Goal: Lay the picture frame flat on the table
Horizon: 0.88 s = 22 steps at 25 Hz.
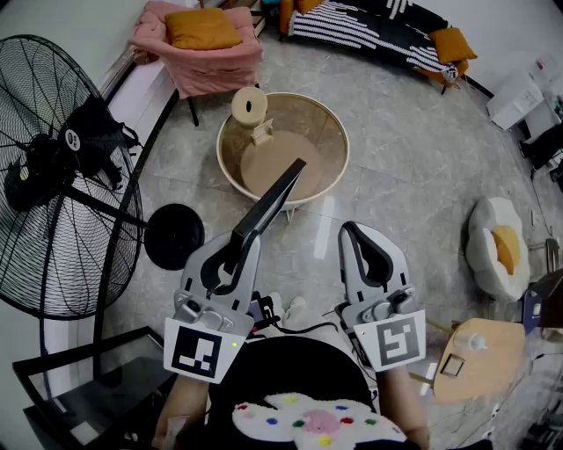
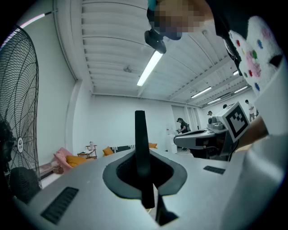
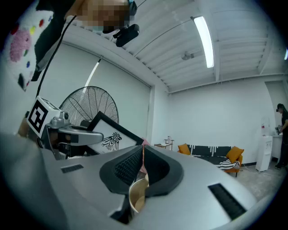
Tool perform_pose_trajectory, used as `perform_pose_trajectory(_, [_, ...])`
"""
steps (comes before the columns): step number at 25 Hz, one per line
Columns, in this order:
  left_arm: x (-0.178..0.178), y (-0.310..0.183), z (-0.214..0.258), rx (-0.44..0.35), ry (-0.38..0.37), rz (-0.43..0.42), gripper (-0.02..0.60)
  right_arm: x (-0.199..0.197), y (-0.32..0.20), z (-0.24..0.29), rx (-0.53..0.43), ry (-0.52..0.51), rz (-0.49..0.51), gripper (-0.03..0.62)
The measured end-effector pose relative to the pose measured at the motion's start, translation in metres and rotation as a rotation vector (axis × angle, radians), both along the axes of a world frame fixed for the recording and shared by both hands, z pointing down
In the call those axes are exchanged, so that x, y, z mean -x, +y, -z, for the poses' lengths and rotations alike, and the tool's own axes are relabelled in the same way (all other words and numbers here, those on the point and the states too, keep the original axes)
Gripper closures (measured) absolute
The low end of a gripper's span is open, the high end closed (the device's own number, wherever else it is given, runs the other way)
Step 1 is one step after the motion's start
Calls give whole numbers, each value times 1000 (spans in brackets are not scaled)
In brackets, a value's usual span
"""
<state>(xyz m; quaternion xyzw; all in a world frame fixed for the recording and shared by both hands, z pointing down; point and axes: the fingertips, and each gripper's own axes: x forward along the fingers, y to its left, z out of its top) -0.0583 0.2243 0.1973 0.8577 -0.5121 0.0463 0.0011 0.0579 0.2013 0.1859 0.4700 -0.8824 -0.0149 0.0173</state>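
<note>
The picture frame (image 1: 273, 200) is a thin black frame that I hold in the air, tilted, over the near edge of the round table (image 1: 335, 125). My left gripper (image 1: 241, 239) is shut on its lower end. In the left gripper view the frame (image 2: 140, 143) shows edge-on as a black bar clamped between the jaws. The right gripper view shows its white face with a black bird drawing (image 3: 111, 138). My right gripper (image 1: 350, 232) hangs to the right of the frame, apart from it, with its jaws shut and nothing between them (image 3: 142, 158).
A wooden ornament (image 1: 250, 107) stands on the far left part of the round table. A big standing fan (image 1: 53, 176) with a round black base (image 1: 174, 235) is at the left. A pink chair (image 1: 207, 48), a striped sofa (image 1: 369, 26), an egg-shaped cushion (image 1: 497, 246) and a small wooden side table (image 1: 479, 356) stand around.
</note>
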Motion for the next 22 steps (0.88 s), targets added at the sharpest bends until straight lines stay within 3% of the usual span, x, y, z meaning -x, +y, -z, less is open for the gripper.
perform_pose_trajectory(12, [2, -2, -1, -4, -8, -3, 552, 4, -1, 2, -15, 13, -6, 557])
perform_pose_trajectory(22, [10, -4, 0, -17, 1, -21, 552, -7, -4, -1, 13, -69, -50, 557])
